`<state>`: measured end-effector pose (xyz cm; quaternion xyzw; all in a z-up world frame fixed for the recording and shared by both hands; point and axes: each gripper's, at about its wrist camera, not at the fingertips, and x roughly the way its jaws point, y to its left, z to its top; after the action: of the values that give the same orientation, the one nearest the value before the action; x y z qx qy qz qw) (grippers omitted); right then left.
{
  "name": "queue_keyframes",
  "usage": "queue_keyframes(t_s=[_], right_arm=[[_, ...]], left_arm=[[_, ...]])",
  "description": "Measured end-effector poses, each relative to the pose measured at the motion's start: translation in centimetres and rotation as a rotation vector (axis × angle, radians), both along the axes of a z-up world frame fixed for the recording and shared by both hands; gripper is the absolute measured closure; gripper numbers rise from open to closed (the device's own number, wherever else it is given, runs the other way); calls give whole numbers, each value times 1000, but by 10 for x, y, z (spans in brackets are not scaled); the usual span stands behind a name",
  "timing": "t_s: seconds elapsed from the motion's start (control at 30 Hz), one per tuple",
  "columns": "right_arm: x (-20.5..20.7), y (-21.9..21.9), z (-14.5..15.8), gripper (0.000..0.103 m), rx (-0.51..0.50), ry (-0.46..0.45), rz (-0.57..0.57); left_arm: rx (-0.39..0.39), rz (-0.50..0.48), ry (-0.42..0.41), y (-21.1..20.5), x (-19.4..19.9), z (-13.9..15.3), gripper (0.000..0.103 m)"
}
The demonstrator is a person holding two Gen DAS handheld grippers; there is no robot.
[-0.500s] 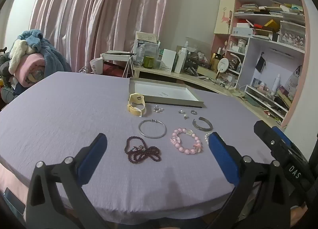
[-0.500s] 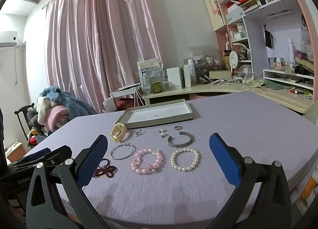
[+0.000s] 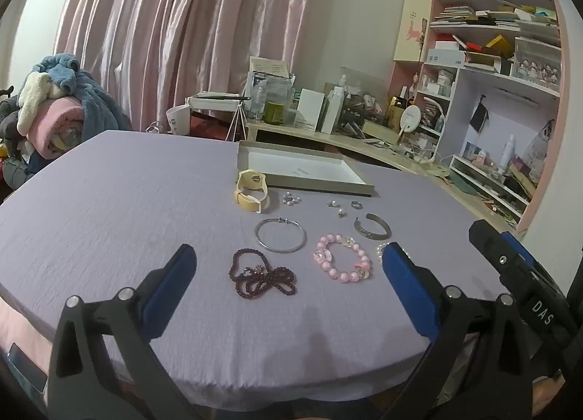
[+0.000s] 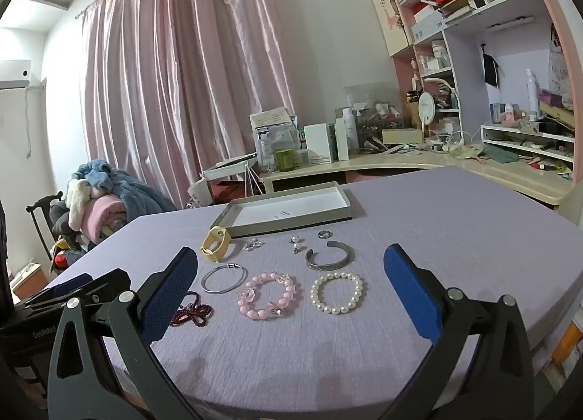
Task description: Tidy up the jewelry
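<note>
Jewelry laid out on the purple tabletop [image 4: 455, 223], both tools spread wide and empty.

The left tool [image 3: 288, 267] and right tool [image 4: 291, 267] hover short of the pieces in front of the empty tray [image 4: 288, 214]. The pink bead bracelet [image 4: 269, 296] looks light and rollable, best pinched across its band. Only the right view shows the whole pearl bracelet [image 4: 337, 292]; the left shows the dark red beads [image 3: 262, 274] unobstructed.

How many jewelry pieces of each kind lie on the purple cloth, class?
Bead bracelets: 3 (pink, pearl, dark red)
Metal bangles: 2 (thin hoop, open cuff)
Yellow watch: 1
Ring: 1
Small earring-like pieces: too small to count
Total countable: 7
</note>
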<state>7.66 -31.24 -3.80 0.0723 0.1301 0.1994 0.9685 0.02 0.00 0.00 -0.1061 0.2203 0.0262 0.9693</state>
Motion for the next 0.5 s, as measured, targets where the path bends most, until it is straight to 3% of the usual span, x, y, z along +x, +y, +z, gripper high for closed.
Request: queue_keyframes(t_s=[0.5], right_arm=[[-1,1,0,1,2,1,-1]], left_arm=[[-1,-1,0,0,0,0,2]])
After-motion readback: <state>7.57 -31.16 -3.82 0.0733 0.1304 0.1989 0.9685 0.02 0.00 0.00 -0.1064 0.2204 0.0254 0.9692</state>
